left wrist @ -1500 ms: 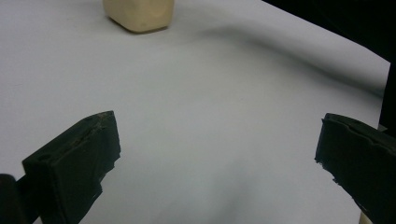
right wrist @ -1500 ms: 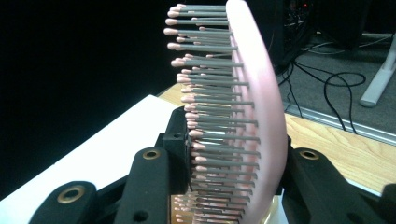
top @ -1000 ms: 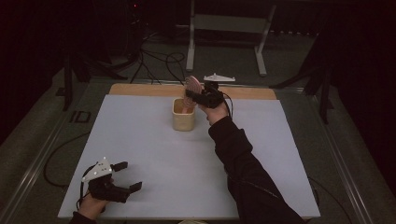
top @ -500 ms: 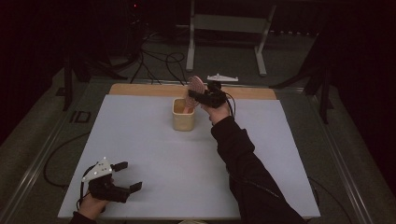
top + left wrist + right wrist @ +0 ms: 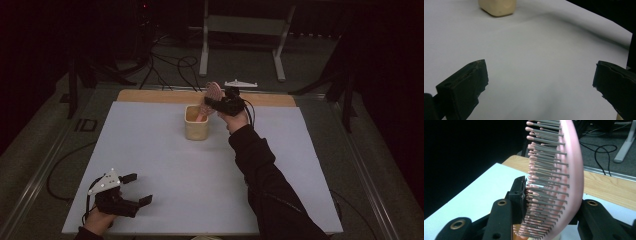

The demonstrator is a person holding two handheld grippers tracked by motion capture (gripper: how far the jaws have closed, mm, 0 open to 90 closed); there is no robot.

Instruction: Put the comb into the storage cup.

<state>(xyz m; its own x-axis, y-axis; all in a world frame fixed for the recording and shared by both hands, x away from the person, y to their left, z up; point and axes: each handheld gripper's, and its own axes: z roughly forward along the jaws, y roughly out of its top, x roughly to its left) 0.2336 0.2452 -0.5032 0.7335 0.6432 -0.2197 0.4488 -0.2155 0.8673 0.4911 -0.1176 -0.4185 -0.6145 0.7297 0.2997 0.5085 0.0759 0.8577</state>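
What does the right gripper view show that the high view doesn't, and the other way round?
The right gripper view alone makes out the pink hairbrush's grey bristles with pink tips, pressed against one jaw. The high view alone takes in the left gripper, open near the table's front corner, and the cream cup that the brush handle dips into. Both share the brush, clamped in the right gripper, plus the white table top and its wooden far edge.

Dark room; grey floor [image 5: 320, 75] with black cables [image 5: 170, 65]; white metal stand [image 5: 245, 30] behind white-topped table [image 5: 150, 150].
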